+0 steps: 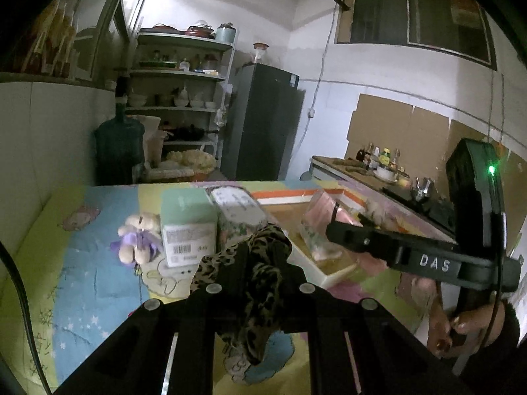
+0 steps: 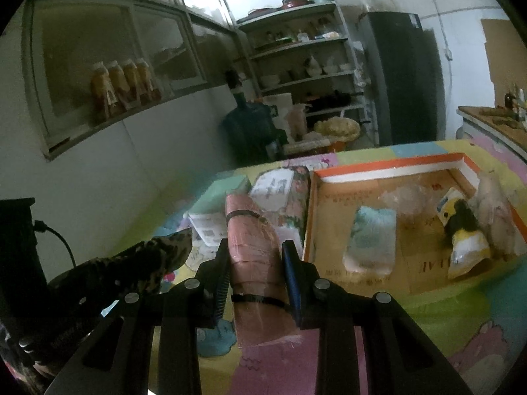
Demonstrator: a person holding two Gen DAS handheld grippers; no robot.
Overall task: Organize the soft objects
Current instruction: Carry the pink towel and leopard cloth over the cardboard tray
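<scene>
My left gripper is shut on a leopard-print cloth, which drapes over its fingers and hangs down above the colourful mat. My right gripper is shut on a pink rolled pack bound with two black bands, held over the mat. To its right lies a shallow cardboard box with an orange-and-white rim. It holds a pale blue soft packet, a yellow-and-black packet and a pale bagged item. The right wrist view shows the leopard cloth at the left.
A teddy bear in a purple dress lies on the mat beside a green tissue pack and a floral pack. Beyond the mat are a water jug, shelves and a dark fridge. A counter runs along the right.
</scene>
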